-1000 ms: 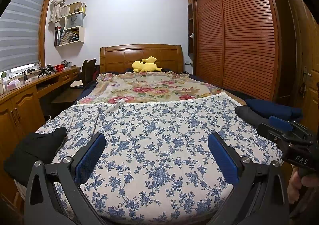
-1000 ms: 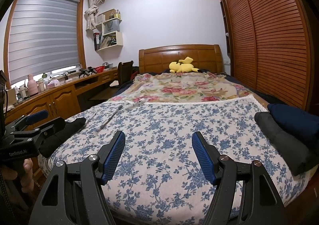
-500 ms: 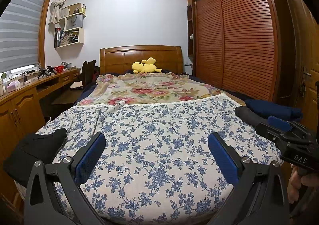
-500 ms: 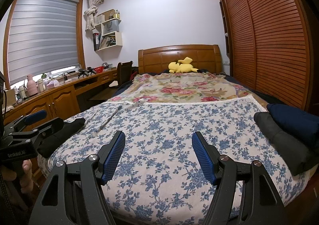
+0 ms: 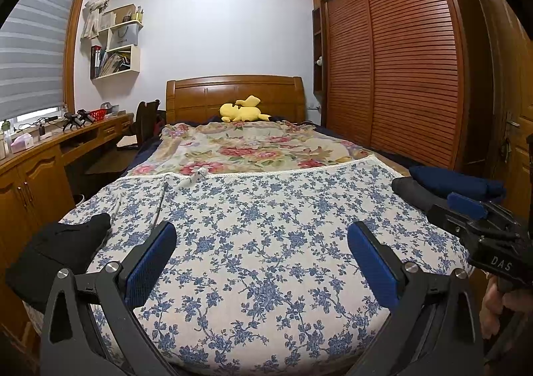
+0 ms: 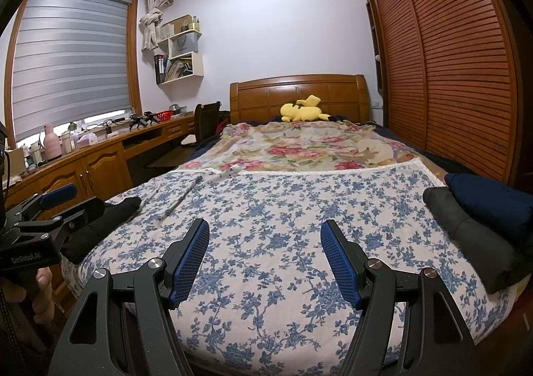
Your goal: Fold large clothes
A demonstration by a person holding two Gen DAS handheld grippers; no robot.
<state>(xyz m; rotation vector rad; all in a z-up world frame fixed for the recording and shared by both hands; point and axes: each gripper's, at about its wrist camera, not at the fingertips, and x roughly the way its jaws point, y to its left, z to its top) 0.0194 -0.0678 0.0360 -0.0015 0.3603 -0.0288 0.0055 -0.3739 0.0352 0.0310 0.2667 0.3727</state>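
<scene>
My left gripper (image 5: 261, 254) hangs above the near end of the bed, jaws spread wide with nothing between them. My right gripper (image 6: 265, 254) hangs the same way, released and empty, its blue pads (image 6: 191, 262) well apart.

Below and ahead of both sets of jaws lies the blue-flowered garment (image 5: 266, 209), spread flat across the foot of the bed and reaching past each pad on both sides. Its far edge, trimmed in white, lies over a rose-patterned blanket (image 5: 253, 146) further ahead.

To the left of my left jaws a black piece of clothing (image 5: 56, 249) lies at the bed's edge. To the right of my right jaws sit a dark grey bundle (image 6: 466, 229) and a navy bundle (image 6: 493, 196), touching each other.

Far ahead, a yellow plush toy (image 5: 243, 111) rests against the headboard (image 5: 233, 93).
</scene>
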